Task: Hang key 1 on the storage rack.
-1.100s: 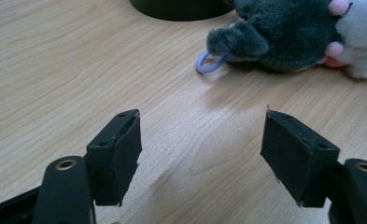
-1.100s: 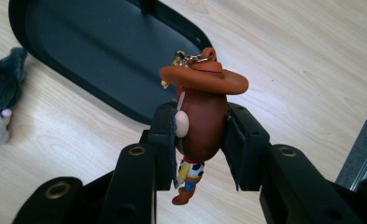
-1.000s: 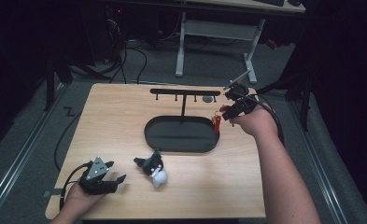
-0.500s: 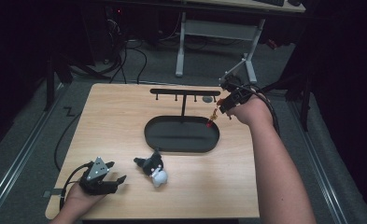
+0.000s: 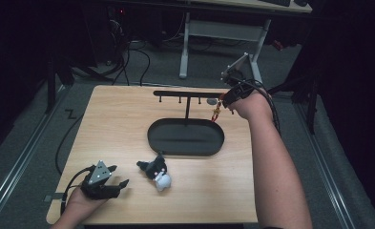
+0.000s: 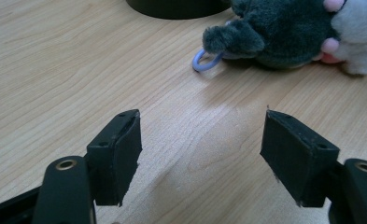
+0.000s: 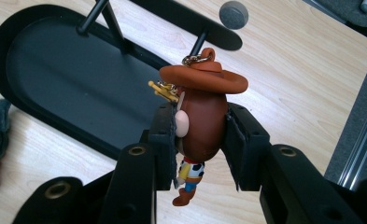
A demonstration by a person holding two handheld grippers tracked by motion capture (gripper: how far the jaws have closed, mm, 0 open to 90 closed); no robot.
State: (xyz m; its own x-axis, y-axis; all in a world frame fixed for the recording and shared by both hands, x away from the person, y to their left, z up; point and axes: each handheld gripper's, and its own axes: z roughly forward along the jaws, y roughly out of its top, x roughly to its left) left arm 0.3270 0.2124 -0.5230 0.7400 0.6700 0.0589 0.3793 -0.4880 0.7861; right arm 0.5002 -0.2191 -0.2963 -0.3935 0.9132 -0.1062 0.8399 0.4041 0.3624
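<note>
My right gripper (image 7: 201,140) is shut on a small cowboy figure keychain (image 7: 201,122) with a brown hat, held by its head. In the high view the right gripper (image 5: 229,98) holds that keychain (image 5: 216,113) up beside the right end of the black hanger rack (image 5: 186,94), whose pegs stick down from its bar. The rack stands on a black oval tray (image 5: 186,137). A dark grey and white plush keychain (image 5: 156,172) lies on the wooden table near the front; its blue ring (image 6: 204,60) rests on the wood. My left gripper (image 5: 112,185) sits open on the table, left of the plush (image 6: 284,32).
A small grey round disc (image 7: 233,15) lies on the table (image 5: 118,124) by the rack's right end. The table's right edge (image 7: 358,93) is close to the right gripper. Cables and a desk frame (image 5: 223,28) stand on the floor beyond the table.
The right gripper has lifted the cowboy keychain up and back toward the rack's right end. The left gripper and the plush have stayed put.
</note>
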